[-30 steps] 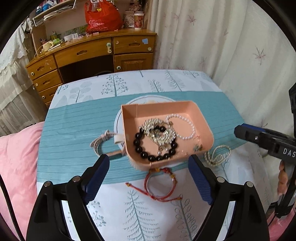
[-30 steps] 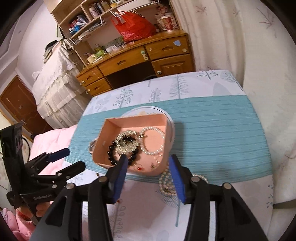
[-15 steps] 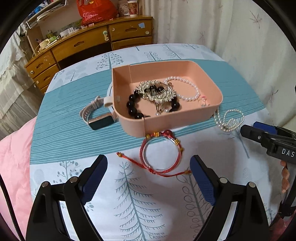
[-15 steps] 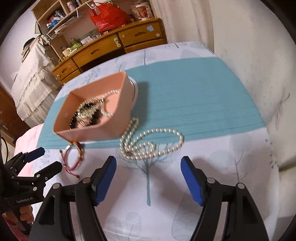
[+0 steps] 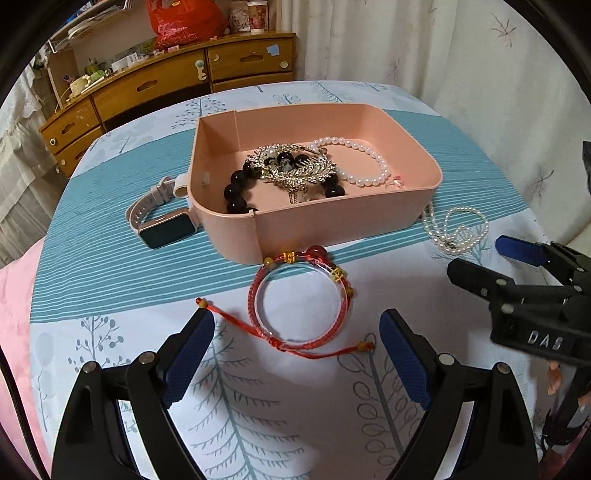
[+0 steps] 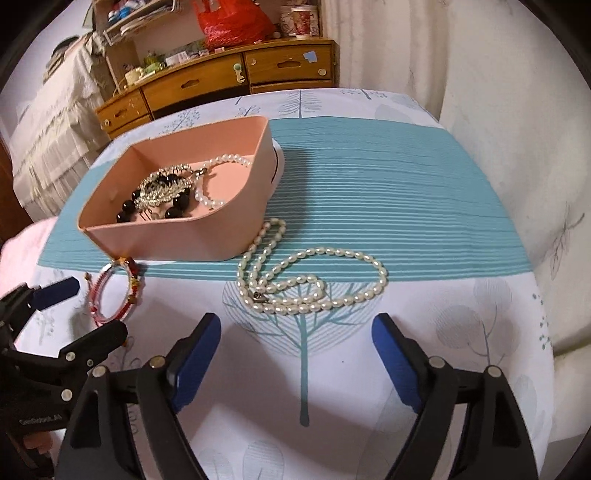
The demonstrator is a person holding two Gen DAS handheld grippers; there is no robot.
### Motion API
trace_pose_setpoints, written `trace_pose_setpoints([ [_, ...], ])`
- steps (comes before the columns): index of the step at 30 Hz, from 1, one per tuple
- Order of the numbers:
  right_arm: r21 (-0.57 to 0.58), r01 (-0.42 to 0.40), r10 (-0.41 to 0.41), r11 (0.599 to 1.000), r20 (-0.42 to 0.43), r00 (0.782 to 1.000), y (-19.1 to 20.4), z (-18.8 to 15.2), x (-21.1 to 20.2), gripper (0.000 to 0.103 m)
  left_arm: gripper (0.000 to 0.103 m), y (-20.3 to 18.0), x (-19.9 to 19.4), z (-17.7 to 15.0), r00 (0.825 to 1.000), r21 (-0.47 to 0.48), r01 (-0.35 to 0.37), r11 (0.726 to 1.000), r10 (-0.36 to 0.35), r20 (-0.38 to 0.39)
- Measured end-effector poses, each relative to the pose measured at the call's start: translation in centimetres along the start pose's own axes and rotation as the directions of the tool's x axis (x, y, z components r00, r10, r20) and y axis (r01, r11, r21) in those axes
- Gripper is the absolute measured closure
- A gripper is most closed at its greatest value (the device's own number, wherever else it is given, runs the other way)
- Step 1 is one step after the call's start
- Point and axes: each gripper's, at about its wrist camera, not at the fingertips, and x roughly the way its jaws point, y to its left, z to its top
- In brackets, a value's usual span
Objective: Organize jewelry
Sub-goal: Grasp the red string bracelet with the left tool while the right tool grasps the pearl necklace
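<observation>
You brought both wide-open grippers lower and closer, the left gripper (image 5: 297,332) at the red bracelet (image 5: 301,306), the right gripper (image 6: 295,334) at the pearl necklace (image 6: 310,280).

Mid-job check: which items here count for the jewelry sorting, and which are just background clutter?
Job items:
pink tray
red string bracelet
pearl necklace
watch
black bead bracelet, silver brooch and pearl bracelet, already in the tray

Lying about:
red bag
paper cups
wooden desk

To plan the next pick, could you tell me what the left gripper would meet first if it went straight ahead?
Most likely the red bracelet, lying between the open left gripper and the pink tray; height above the cloth is unclear.
</observation>
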Motion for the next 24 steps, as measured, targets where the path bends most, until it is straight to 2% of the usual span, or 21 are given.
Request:
trace_pose_setpoints([
  [3,-0.037,0.042,-0.042,0.998,0.005,0.999,0.7,0.0,0.4,0.017,0.013,-0.1,0.5,0.3,1.0,0.01,-0.023,1.0,0.023,0.003],
  [9,-0.033,0.051,-0.05,0.998,0.026,0.998,1.0,0.4,0.9,0.008,0.013,-0.2,1.1,0.5,0.999,0.013,-0.029,0.999,0.029,0.018],
  [17,-0.032,0.052,-0.051,0.998,0.05,0.997,1.1,1.2,1.4,0.008,0.012,0.1,1.3,0.7,0.999,-0.009,-0.021,1.0,0.022,0.042],
  [18,-0.03,0.053,-0.052,0.998,0.054,0.997,1.2,1.2,1.4,0.01,0.012,0.1,1.4,0.8,0.999,-0.011,-0.021,1.0,0.021,0.044],
  [21,-0.048,0.044,-0.04,0.998,0.083,0.996,1.4,1.3,1.1,0.033,0.012,0.2,1.5,0.9,0.998,-0.018,-0.024,1.0,0.025,0.051],
  [24,-0.085,0.024,-0.016,0.996,0.091,0.996,2.0,1.5,1.0,0.05,0.012,0.2,1.6,1.0,0.998,-0.02,-0.027,0.999,0.028,0.056],
])
